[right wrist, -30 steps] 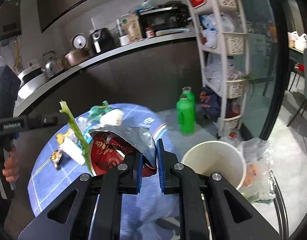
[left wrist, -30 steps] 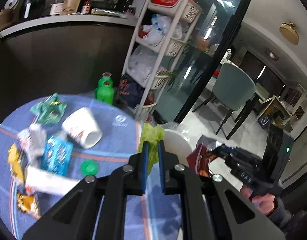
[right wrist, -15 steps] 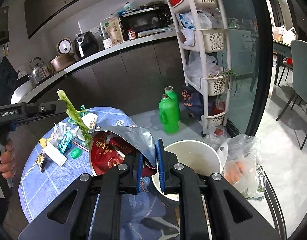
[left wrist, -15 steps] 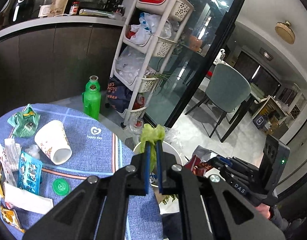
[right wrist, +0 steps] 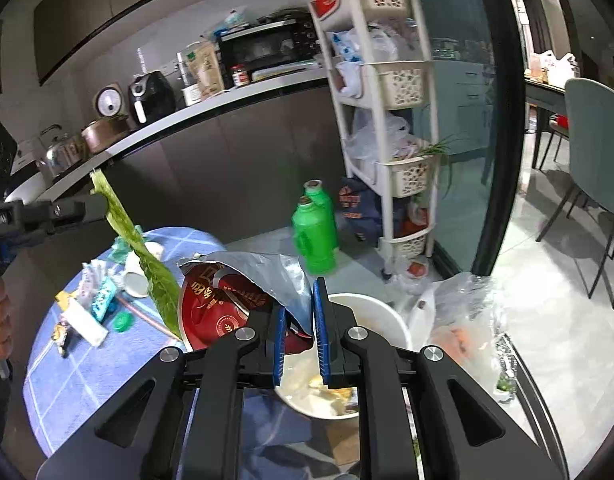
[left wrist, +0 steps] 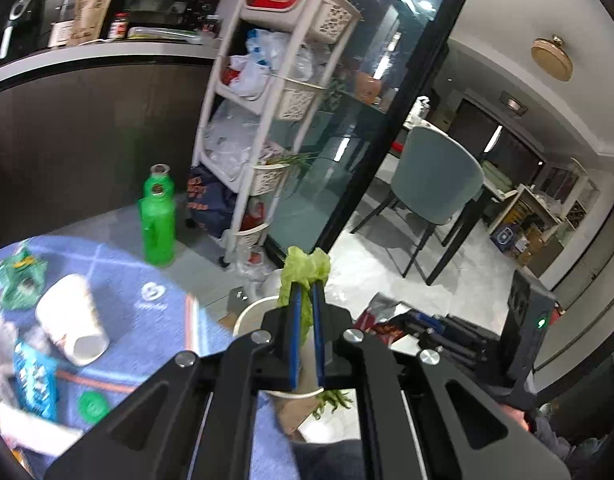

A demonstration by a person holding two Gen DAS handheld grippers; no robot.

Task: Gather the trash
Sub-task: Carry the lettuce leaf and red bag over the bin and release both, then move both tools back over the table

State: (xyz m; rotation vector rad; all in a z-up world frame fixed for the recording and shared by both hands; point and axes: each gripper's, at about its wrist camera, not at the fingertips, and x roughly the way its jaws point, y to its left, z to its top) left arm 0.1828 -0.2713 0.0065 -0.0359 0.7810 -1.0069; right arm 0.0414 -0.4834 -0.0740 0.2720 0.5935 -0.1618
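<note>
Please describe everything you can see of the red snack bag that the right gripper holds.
The snack bag is a crumpled foil pouch, dark red outside with gold print and round emblems, silver inside. Its torn mouth gapes open towards the upper left. The right gripper is shut on its lower right edge, and the bag hangs in the air beside the white bin, partly above its rim. A green leaf crosses in front of its left side.

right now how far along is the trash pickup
Done: some scraps already lie in the white bin. In hand: the left gripper pinches a lettuce leaf and the right gripper a red snack bag, both near the bin. Left: a paper cup, green cap and wrappers on the table.
</note>
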